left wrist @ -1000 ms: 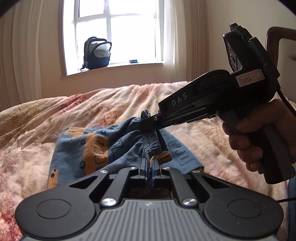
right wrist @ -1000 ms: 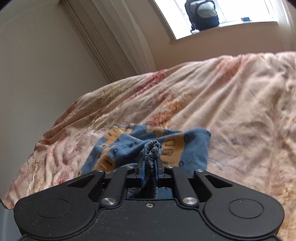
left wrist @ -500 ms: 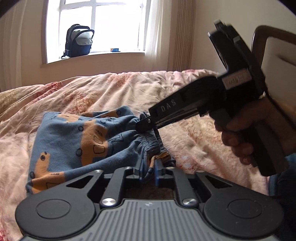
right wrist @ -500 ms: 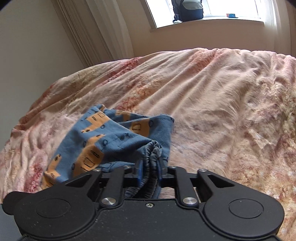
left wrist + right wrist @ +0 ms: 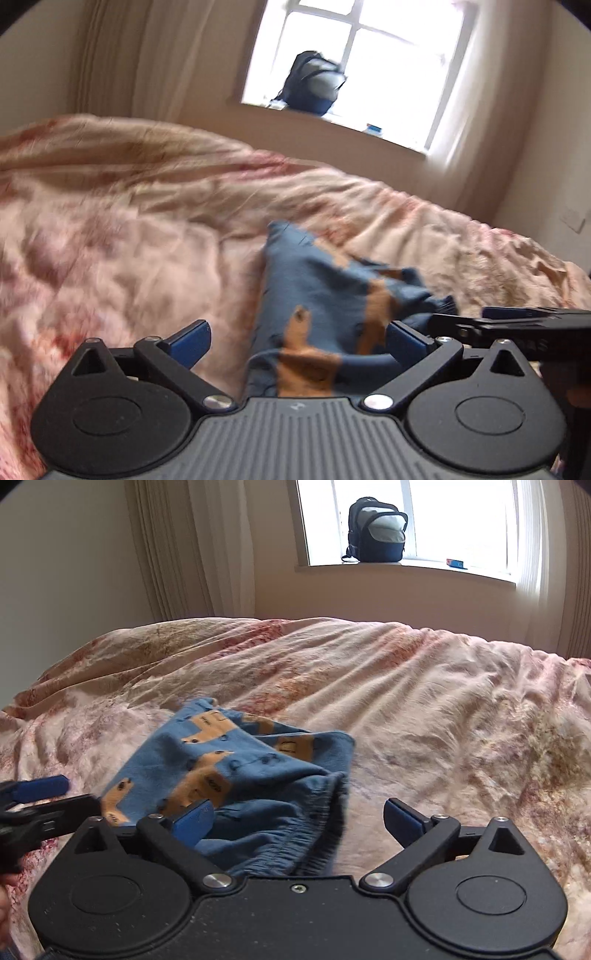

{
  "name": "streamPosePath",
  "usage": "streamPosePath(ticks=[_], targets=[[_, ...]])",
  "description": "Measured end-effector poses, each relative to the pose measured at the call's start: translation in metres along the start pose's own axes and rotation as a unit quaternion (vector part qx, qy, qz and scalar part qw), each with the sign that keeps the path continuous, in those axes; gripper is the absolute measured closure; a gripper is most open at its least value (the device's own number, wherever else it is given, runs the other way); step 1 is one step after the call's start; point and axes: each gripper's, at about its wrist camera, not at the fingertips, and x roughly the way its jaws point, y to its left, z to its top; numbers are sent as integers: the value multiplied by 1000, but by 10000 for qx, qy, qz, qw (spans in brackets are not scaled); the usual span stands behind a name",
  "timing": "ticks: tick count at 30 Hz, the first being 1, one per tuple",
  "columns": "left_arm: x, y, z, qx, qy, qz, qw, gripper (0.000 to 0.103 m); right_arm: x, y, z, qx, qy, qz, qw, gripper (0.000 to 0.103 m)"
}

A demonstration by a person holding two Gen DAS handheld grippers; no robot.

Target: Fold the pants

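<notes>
Both the left gripper (image 5: 297, 338) and right gripper (image 5: 297, 818) have just opened their jaws wide, gripping nothing, over the pants (image 5: 236, 768) lying low-centre on the bed (image 5: 424, 709).

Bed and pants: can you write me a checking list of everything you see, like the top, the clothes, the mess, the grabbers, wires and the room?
Surface: bed under a rumpled pink floral cover.
Job's things: pants, blue with orange shapes, bunched, waistband nearest.
Clutter: nothing seen.
Grippers: left gripper and right gripper have just been opening; both wide, pants lie loose between the jaws.
Cables: nothing seen.
Surroundings: backpack on windowsill; curtains.
</notes>
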Motion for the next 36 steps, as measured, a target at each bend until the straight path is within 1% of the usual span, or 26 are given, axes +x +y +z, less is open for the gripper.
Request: streamPosePath(ticks=[2, 5, 6, 9, 11, 12, 13, 16, 17, 18, 19, 22, 24, 27, 29, 33, 36], targets=[[11, 9, -4, -213, 357, 290, 9987, 0, 6, 7, -5, -303, 207, -155, 9992, 1], [22, 21, -13, -359, 972, 709, 9921, 0, 17, 5, -17, -657, 750, -537, 9936, 1], [24, 24, -18, -298, 1115, 763, 9904, 0, 18, -1, -23, -649, 908, -476, 9926, 1], [18, 23, -24, -157, 1152, 869, 9894, 0, 13, -19, -25, -119, 1147, -248, 9930, 1], [14, 20, -23, -154, 1249, 876, 9882, 0, 7, -24, -23, 25, 1109, -166, 9937, 1], [9, 19, -21, -210, 1240, 835, 9885, 0, 0, -24, -21, 68, 970, -91, 9952, 1], [3, 17, -18, -289, 1141, 747, 9902, 0, -5, -25, -20, 75, 841, 0, 9964, 1], [-15, 16, -7, -563, 401, 324, 9971, 0, -15, -22, -13, 100, 338, 247, 9991, 1], [-16, 16, -5, -578, 253, 264, 9977, 0, -13, -20, -12, 118, 244, 252, 9993, 1], [-13, 14, -3, -548, 202, 276, 9979, 0, -10, -19, -11, 105, 202, 204, 9995, 1], [-7, 14, -2, -490, 256, 351, 9979, 0, -5, -17, -10, 52, 195, 134, 9997, 1], [13, 17, -8, -435, 693, 661, 9944, 0, 11, -10, -10, -270, 290, -218, 9990, 1], [23, 22, -15, -527, 932, 708, 9917, 0, 20, -9, -10, -418, 392, -377, 9976, 1], [25, 24, -18, -507, 910, 711, 9920, 0, 27, -11, -11, -449, 629, -486, 9958, 1], [25, 22, -17, -450, 936, 736, 9919, 0, 28, -15, -13, -386, 732, -472, 9955, 1], [25, 23, -17, -441, 939, 703, 9921, 0, 25, -22, -11, -203, 744, -361, 9964, 1], [26, 24, -16, -493, 953, 675, 9919, 0, 20, -24, -7, -169, 646, -321, 9973, 1]])
